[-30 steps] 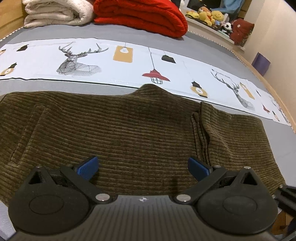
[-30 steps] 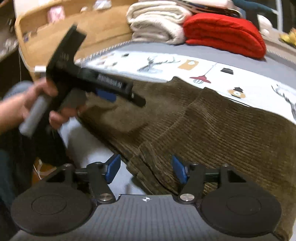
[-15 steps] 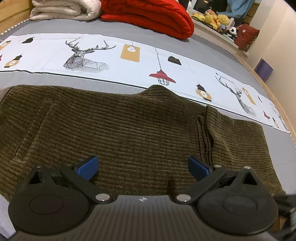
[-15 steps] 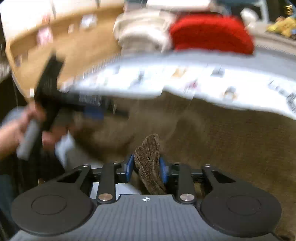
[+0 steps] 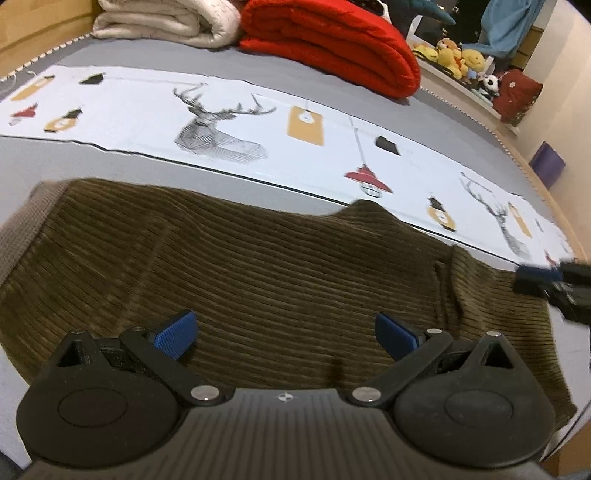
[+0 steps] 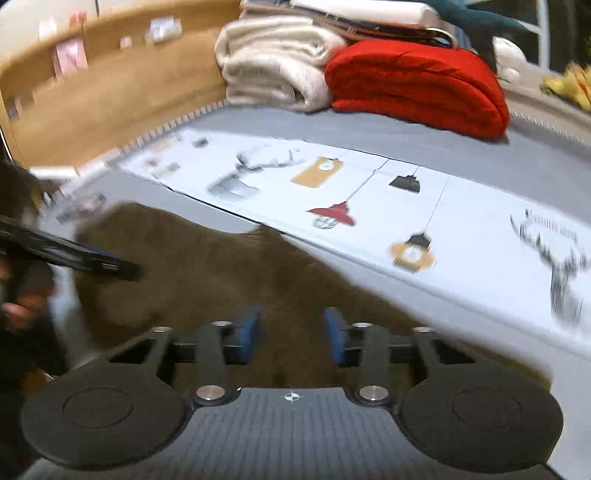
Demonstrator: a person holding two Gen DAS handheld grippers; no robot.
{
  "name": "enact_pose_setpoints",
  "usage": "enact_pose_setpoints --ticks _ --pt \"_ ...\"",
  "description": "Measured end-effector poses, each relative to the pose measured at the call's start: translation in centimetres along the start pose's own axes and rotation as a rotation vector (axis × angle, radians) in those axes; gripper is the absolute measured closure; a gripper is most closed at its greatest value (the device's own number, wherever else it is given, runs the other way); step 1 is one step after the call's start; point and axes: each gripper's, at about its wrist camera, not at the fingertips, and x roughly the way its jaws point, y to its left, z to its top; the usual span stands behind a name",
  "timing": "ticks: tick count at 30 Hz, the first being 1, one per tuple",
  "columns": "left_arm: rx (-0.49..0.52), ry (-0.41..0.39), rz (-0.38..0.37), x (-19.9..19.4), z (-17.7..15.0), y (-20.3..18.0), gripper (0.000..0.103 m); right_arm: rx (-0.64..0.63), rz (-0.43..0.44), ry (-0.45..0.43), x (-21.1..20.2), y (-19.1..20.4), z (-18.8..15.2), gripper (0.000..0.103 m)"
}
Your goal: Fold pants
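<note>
- Grippers: two. Left gripper (image 5: pixel 285 334) nearest the lens, jaws wide apart, nothing between them, poised above the near edge of the pants.
- Right gripper (image 6: pixel 291 334): jaws closing, part-way together; brown fabric shows in the gap, but motion blur hides whether the pads press on it. In the left wrist view its tip (image 5: pixel 535 278) shows at the right end of the pants.
- Pants (image 5: pixel 277 280): one pair, brown corduroy, lying flat on the bed (image 5: pixel 258 70). Long axis runs left to right across the left wrist view; waistband (image 5: pixel 22 236) at the left end, a vertical crease near the right end.
- Printed strip (image 5: pixel 147 110): one, white, with deer heads and lamps, just beyond the pants and parallel to them.
- Folded blankets at the far end: two, one cream blanket (image 5: pixel 166 18) and one red blanket (image 5: pixel 332 40), touching.
- Plush toys (image 5: pixel 454 55): a small cluster far right, count unclear.
</note>
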Motion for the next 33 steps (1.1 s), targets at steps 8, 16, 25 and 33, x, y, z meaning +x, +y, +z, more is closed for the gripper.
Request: enact_pose_setpoints --ticks 8,16,25,33 --pt "-0.016 0.025 0.03 0.8 0.6 2.4 0.0 -0.091 0.045 0.151 6.8 -1.1 2.2 0.048" --pt "-0.008 0.024 0.017 0.5 0.8 2.1 0.0 -0.134 0.128 0.176 7.6 -1.4 2.5 0.085" --pt "-0.046 0.046 0.02 0.6 0.5 2.9 0.0 -0.189 0.225 0.228 6.8 -1.4 4.0 0.09" --pt "-0.054 0.05 0.012 0.6 0.6 3.2 0.0 -0.201 0.201 0.313 10.1 -2.1 4.6 0.078"
